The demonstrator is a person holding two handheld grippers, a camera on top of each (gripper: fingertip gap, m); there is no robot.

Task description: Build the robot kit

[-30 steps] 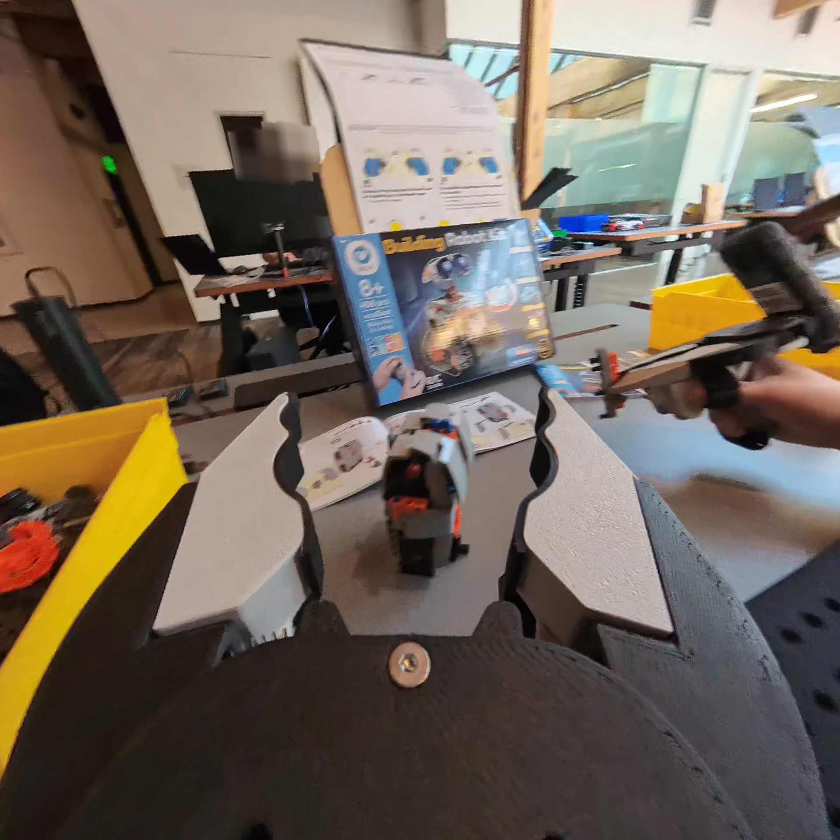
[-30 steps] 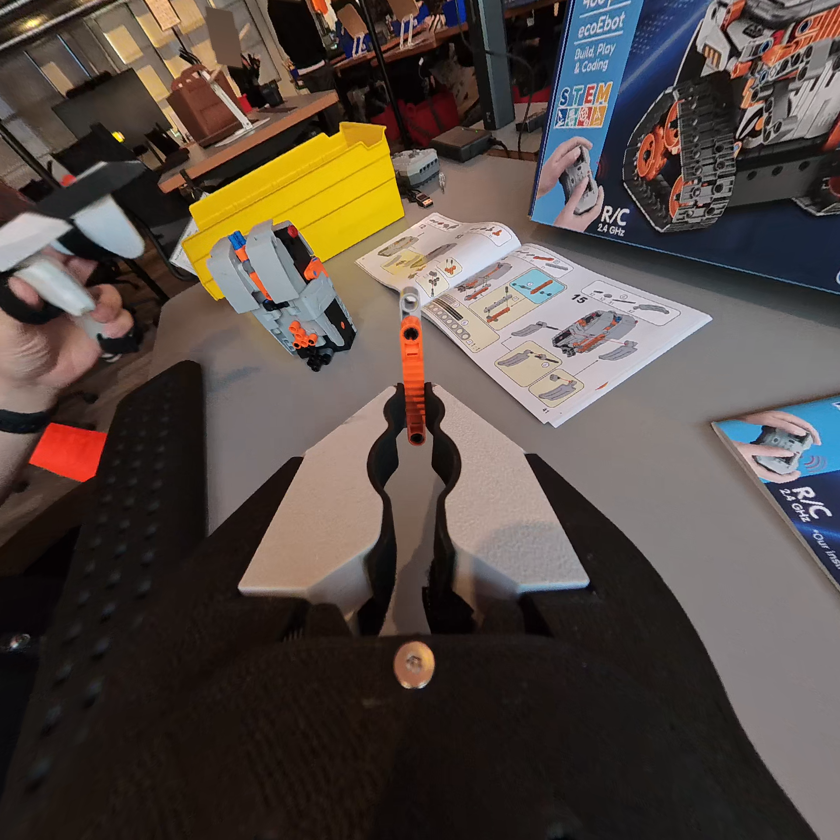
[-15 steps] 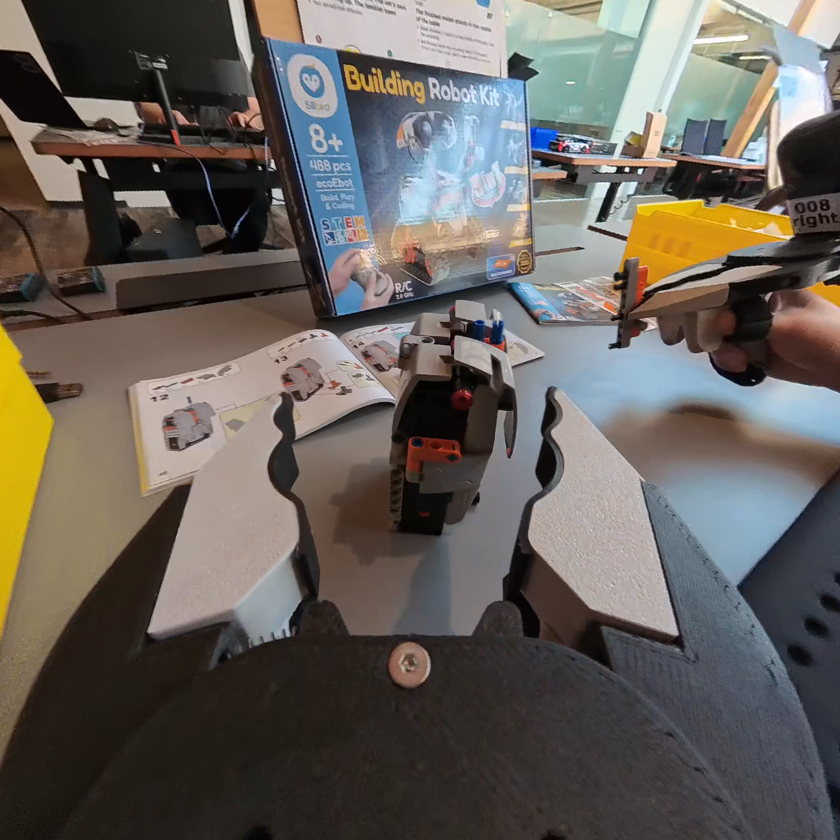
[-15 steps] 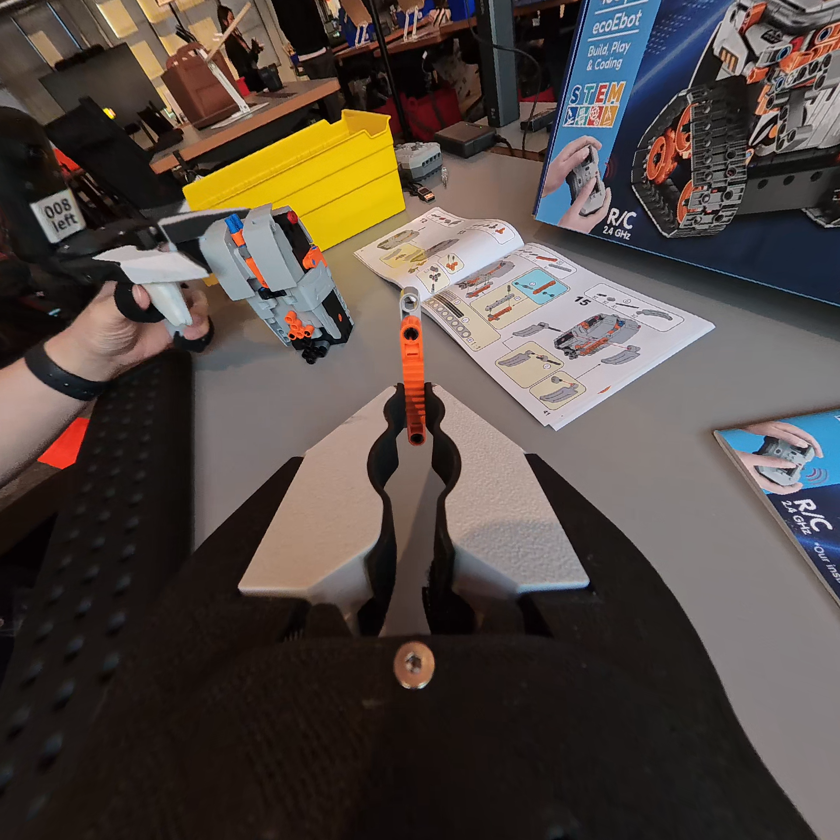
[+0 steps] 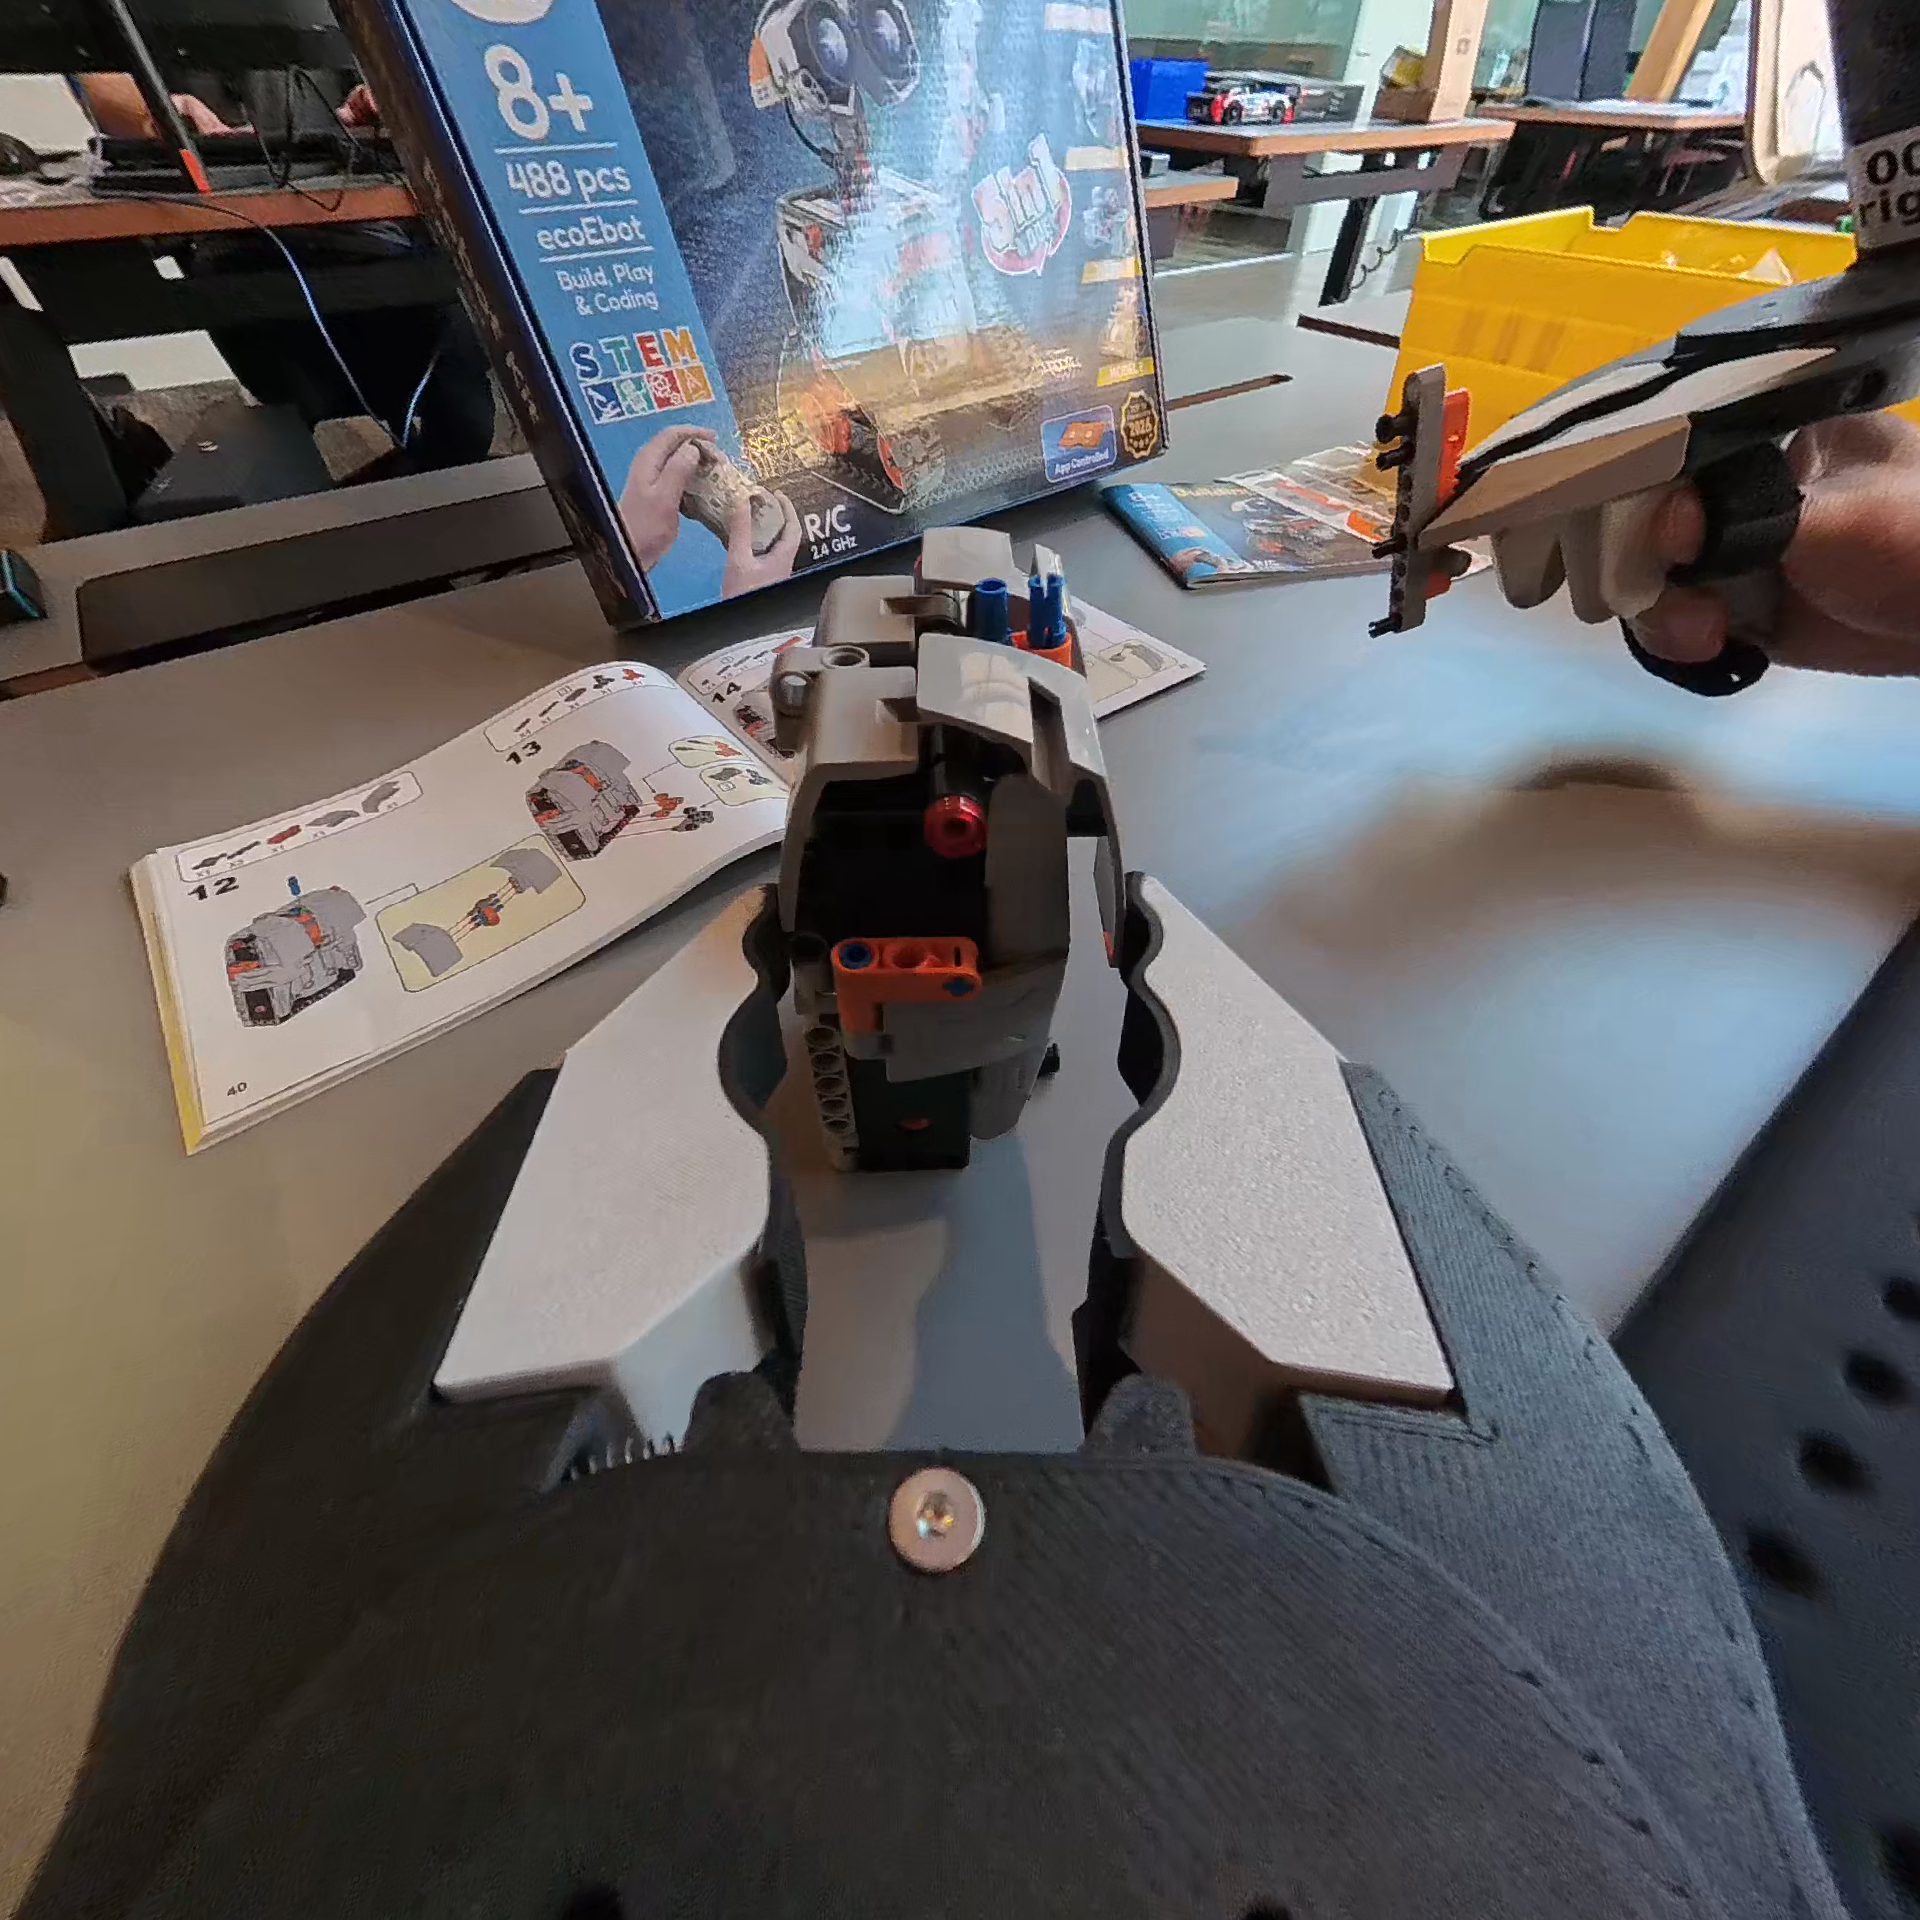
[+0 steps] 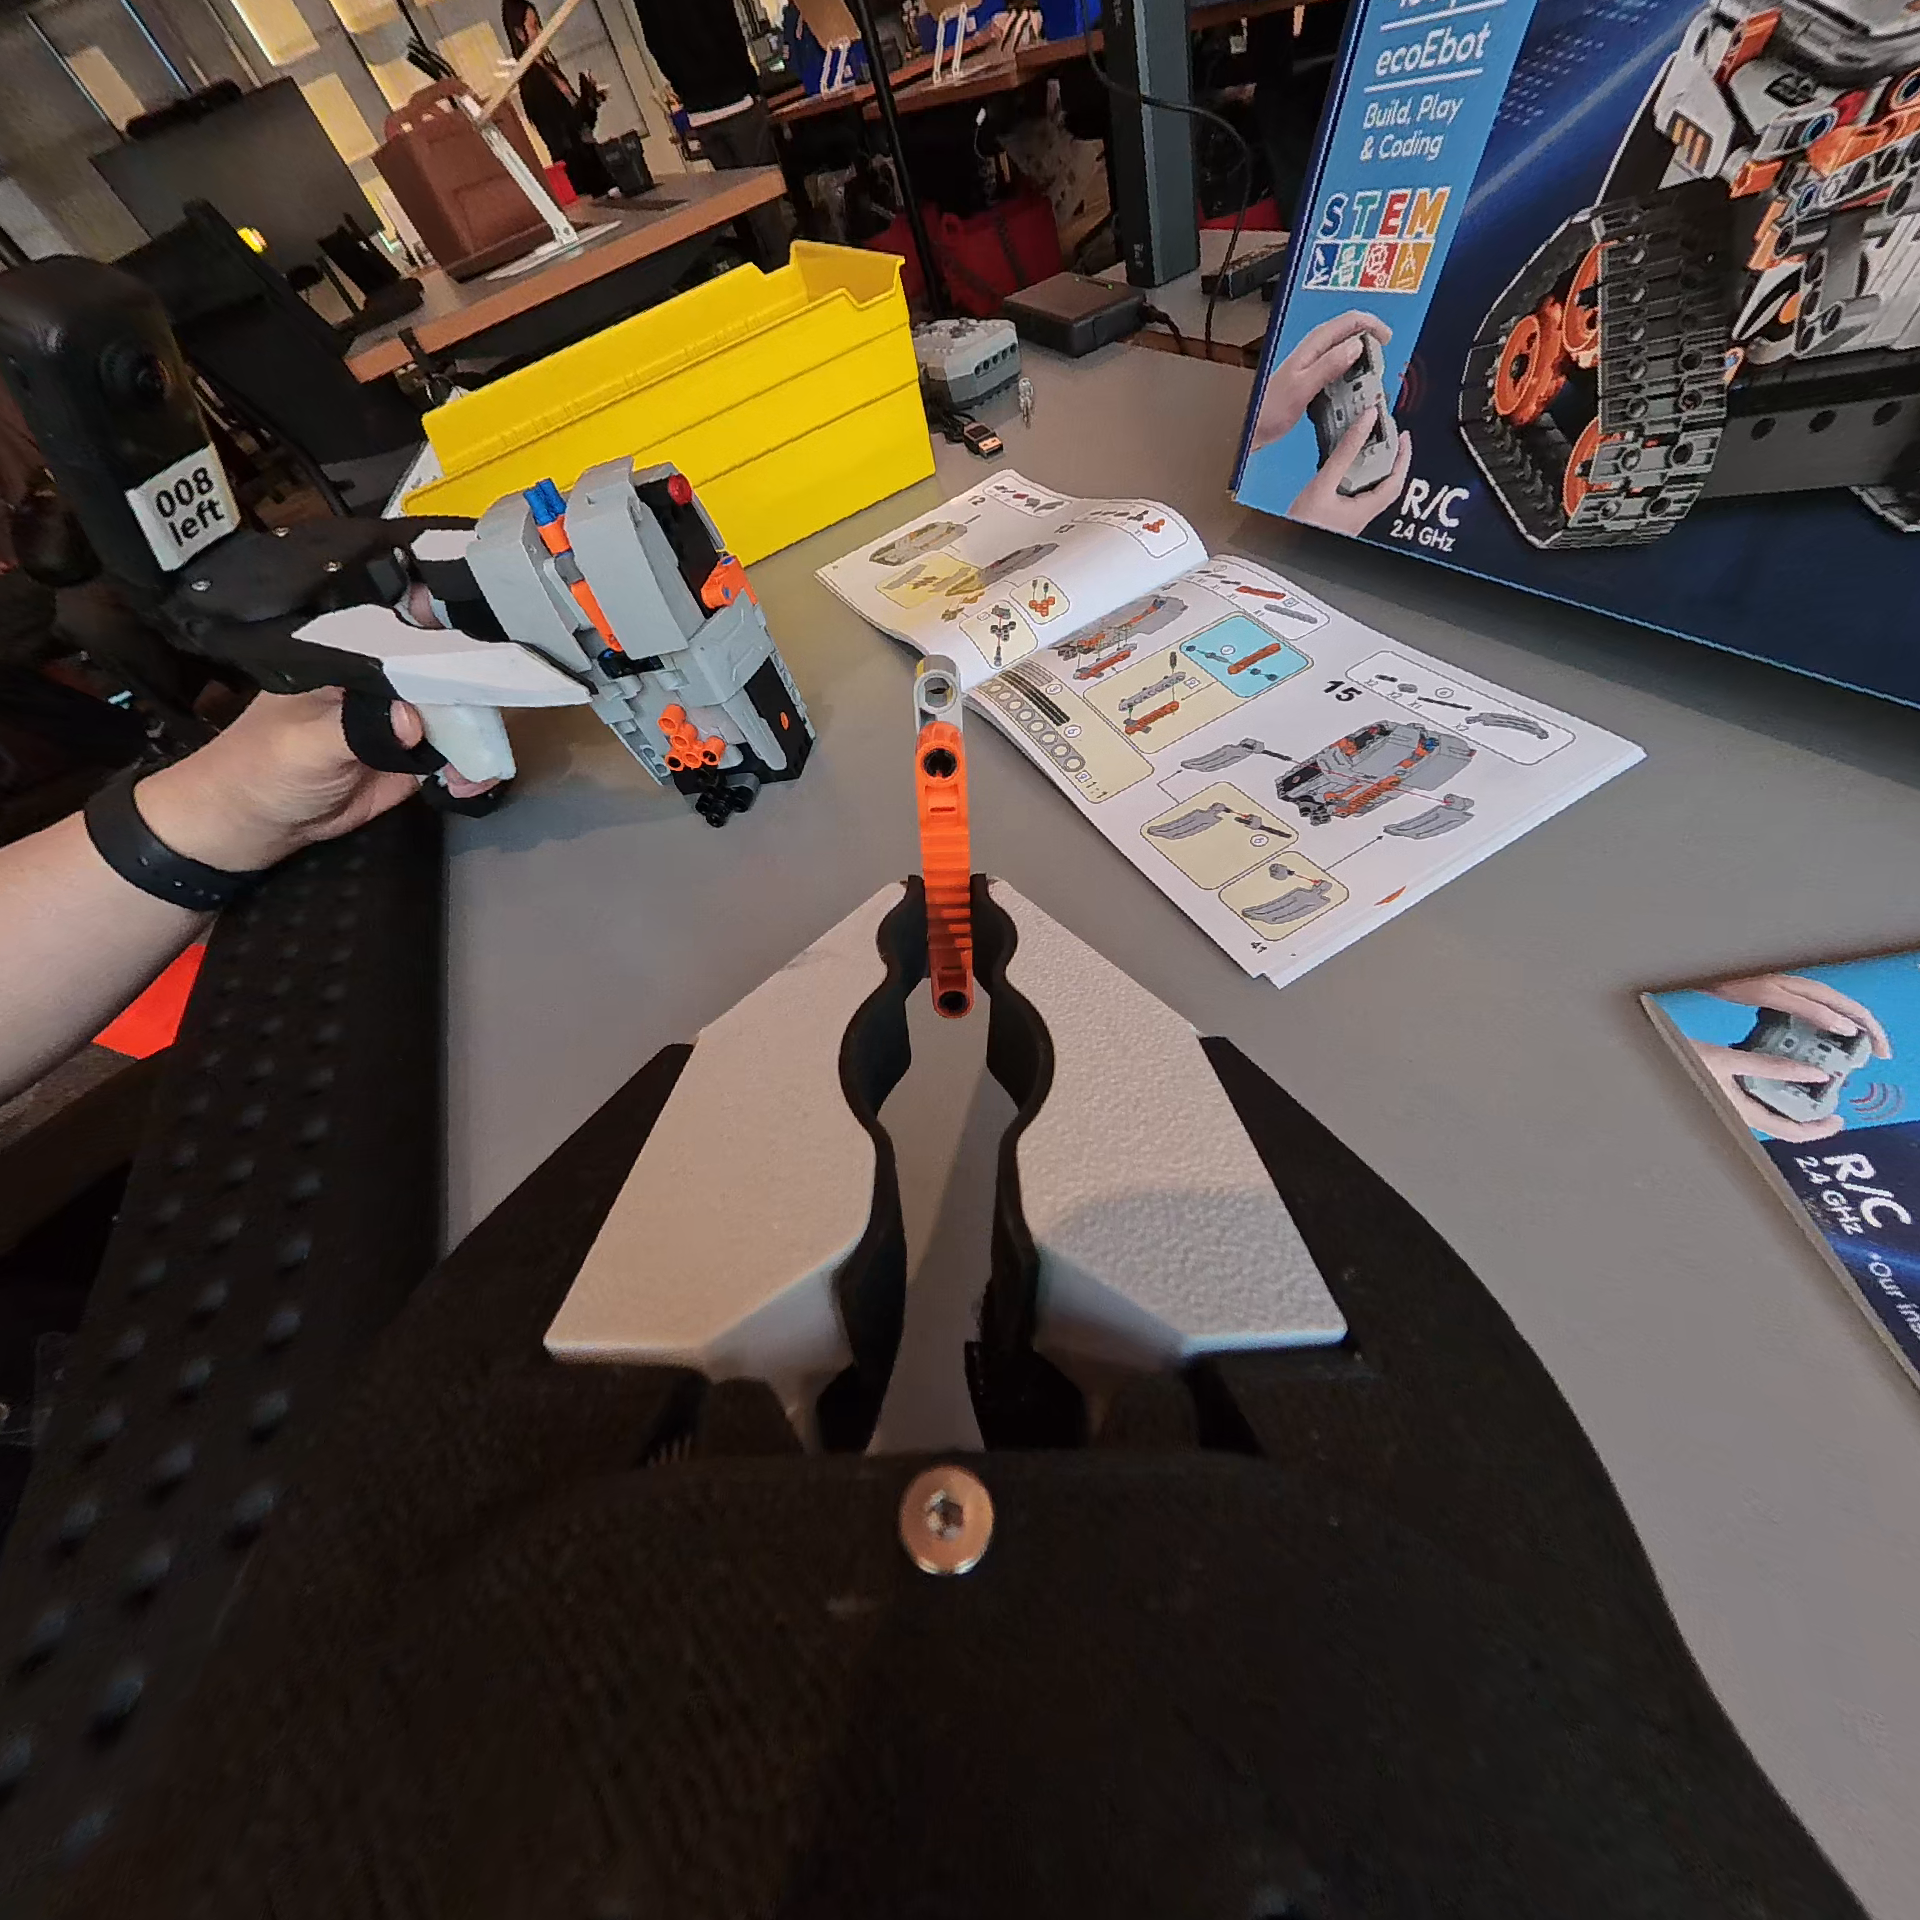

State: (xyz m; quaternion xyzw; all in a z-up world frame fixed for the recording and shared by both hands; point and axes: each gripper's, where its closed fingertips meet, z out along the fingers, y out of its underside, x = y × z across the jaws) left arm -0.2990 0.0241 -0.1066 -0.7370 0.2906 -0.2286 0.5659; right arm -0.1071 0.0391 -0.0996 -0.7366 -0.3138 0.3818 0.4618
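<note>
Since a moment ago I have brought my left gripper (image 5: 940,925) forward around the grey block-built model (image 5: 935,883), and its fingers have narrowed on either side of it. Whether the pads actually press the model's flanks is hard to make out: the model hides the inner faces, so I cannot tell if the grip is made. The model stands upright on the grey table (image 5: 1455,935), its base partly hidden from my left wrist camera.

My right gripper (image 6: 945,914) is clamped tight on an orange and grey beam piece (image 6: 940,821), held in the air well apart from the model.

Beyond lies an open instruction booklet (image 6: 1247,727), then a yellow bin (image 6: 727,395) and the tall blue kit box (image 5: 790,291), cut off at the top.
</note>
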